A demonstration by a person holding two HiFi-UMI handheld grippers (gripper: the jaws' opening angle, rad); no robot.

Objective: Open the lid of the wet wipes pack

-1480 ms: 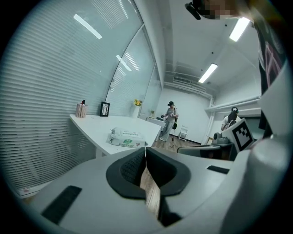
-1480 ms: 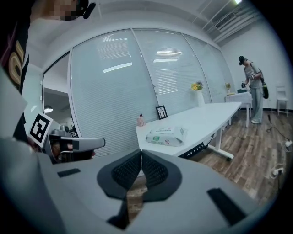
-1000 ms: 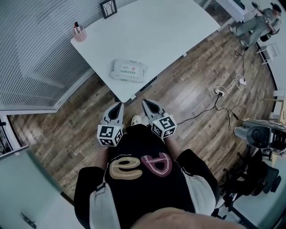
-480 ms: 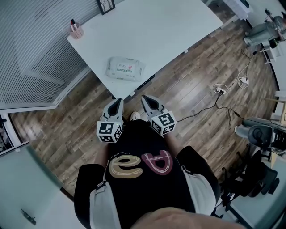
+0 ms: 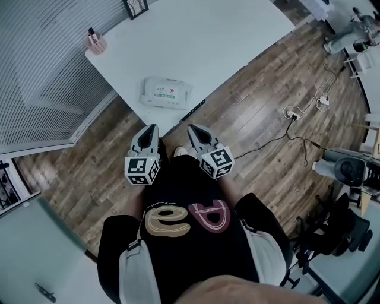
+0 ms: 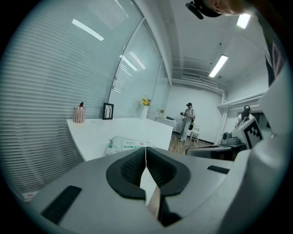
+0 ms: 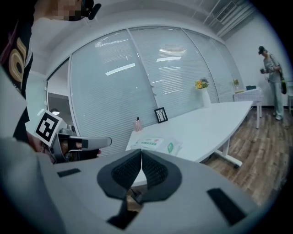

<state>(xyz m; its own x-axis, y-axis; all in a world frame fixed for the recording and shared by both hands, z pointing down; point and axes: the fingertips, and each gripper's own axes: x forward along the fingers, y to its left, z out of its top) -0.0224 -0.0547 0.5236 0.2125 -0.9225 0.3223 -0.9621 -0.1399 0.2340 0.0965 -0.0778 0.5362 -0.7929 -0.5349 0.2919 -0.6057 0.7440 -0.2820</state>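
Observation:
The wet wipes pack (image 5: 165,93) is white with a green-printed label and lies flat near the front edge of the white table (image 5: 208,41). Its lid looks closed. Both grippers hover over the wooden floor just short of that edge, pointing at the table. My left gripper (image 5: 152,127) is shut with nothing in it, and the pack (image 6: 130,144) shows just beyond its tips (image 6: 145,149). My right gripper (image 5: 193,128) is also shut and empty. In the right gripper view the pack (image 7: 155,144) lies ahead, slightly right of the closed jaws (image 7: 141,151).
A pink pen cup (image 5: 95,43) and a small picture frame (image 5: 135,7) stand at the table's far left. Blinds cover the glass wall on the left. Cables and a power strip (image 5: 294,113) lie on the floor to the right, near equipment (image 5: 347,169). A person (image 5: 353,29) stands far right.
Both grippers have come a little nearer to the table's front edge, the left more than the right. Their jaws stayed shut. The pack has not moved on the table.

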